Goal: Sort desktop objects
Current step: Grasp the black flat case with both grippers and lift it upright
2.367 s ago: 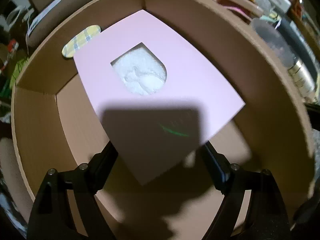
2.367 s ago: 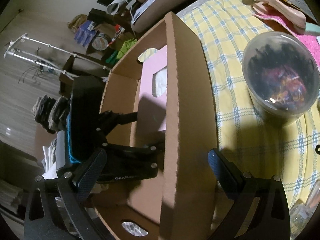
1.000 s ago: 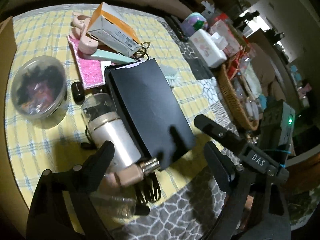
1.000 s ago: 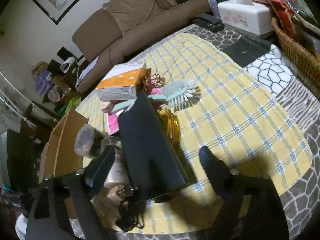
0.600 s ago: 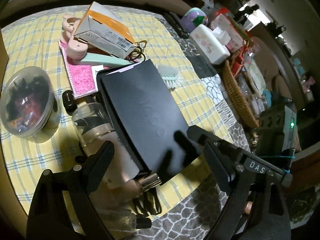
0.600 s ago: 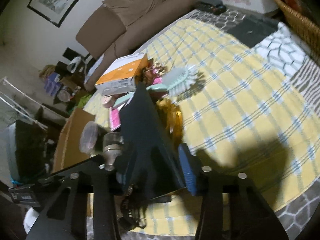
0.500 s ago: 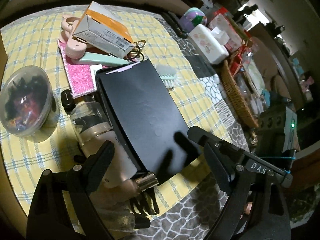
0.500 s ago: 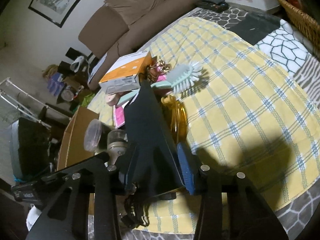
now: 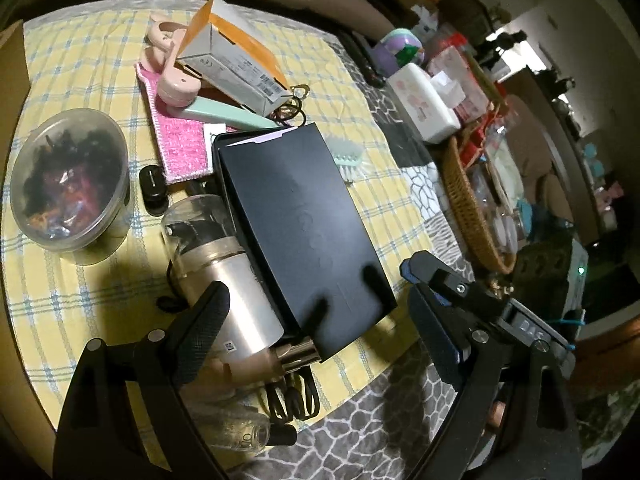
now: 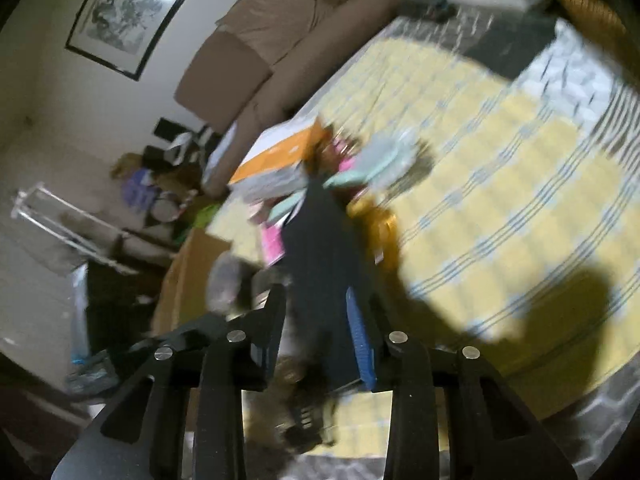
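Sorting is barely begun, I judge: the right tongs (image 10: 316,328) are closing on the black box (image 9: 304,228) between their jaws, the left tongs (image 9: 316,336) hover spread wide above its near end, clutter remaining beyond.

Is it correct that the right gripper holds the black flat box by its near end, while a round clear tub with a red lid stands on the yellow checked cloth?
Not fully. The tub has no red lid; it is clear plastic, dark contents showing through, as the left wrist view shows. The right gripper jaws are closing on the black flat box, and the tub stands on the yellow checked cloth.
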`<state>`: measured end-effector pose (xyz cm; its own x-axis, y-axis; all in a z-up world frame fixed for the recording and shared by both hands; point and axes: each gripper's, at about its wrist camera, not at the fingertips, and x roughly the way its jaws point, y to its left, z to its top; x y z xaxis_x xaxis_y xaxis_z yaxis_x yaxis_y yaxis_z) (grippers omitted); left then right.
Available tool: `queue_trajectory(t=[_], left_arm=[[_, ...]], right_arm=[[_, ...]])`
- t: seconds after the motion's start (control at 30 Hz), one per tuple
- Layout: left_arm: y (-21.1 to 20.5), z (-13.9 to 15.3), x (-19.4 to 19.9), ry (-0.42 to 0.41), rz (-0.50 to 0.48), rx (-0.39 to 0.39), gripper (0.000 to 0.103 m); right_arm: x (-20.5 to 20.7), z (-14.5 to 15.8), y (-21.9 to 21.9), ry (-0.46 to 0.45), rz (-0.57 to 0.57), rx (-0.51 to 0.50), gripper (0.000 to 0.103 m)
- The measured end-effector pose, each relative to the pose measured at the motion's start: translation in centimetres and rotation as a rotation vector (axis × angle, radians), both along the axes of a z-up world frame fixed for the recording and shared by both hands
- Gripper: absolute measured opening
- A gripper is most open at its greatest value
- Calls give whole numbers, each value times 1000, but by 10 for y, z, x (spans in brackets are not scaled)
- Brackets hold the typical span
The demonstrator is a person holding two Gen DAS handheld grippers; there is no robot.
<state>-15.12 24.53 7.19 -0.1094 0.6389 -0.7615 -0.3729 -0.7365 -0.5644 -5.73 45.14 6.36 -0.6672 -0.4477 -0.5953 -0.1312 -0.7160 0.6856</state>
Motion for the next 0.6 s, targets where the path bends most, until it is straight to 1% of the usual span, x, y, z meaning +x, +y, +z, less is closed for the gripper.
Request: queue_trajectory(t=[0.07,0.1,0.17,0.23,0.3,0.33,0.37,0.47,0.53,0.6], left_arm=[[4,0,1,-3,-6,4,89],[7,0,2,-6,-8,7,89],[12,-1,3,-13,-13,11,89],[16,-4,5,-22,-16,17,89],[18,-7,6,-41,-14,33,89],[18,-7,7,-50,-11,41,89],[16,-8,7,-61,-6,51,89],[11,-11,4,-102,20,94,90],[4,-12,-1,-133,46,127,93],[-1,-10,-6,-143,68,135,95]], right_arm=[[0,-3,0,-39,-8,68,40],[-1,-8,0,-60,-2,81,40],[-2,-18,-4,-95,26,58,40],[-2,-24,-5,-107,38,52,40],[0,-24,-3,-78,48,-16,40],[3,-23,-1,-57,49,-63,40],[6,-21,3,-25,55,-131,40],[7,-17,2,20,79,-230,40],[5,-12,-6,34,111,-228,40],[4,-5,-20,43,161,-186,40]])
